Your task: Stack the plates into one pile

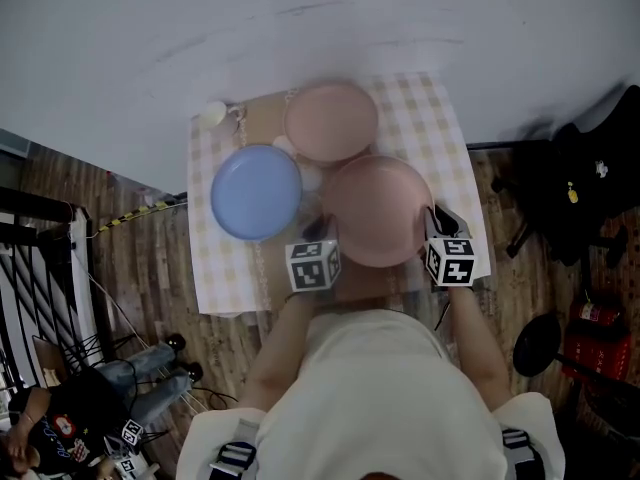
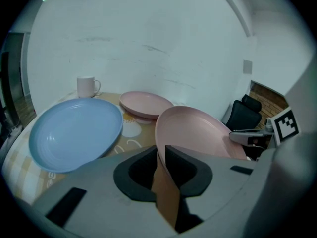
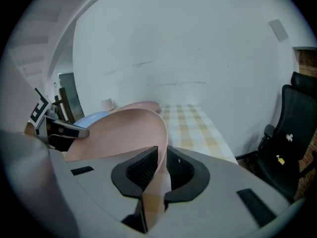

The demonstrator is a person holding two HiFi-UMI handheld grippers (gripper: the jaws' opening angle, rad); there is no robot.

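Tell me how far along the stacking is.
Done: nothing stacked; the blue plate and far pink plate lie separately. In hand: left gripper and right gripper clamp the near pink plate at opposite rims. Left: set it on one plate, then add the third.

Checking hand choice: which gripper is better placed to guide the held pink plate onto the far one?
Left, slightly: left gripper and right gripper both clamp the held plate, but the far pink plate sits leftward.

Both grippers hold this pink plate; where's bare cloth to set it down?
Bare: the cloth's right strip beside the far pink plate, and its near left corner in front of the blue plate. Crowded: the far left, where mug, blue plate and far pink plate sit close. Cloth under the held pink plate is hidden.
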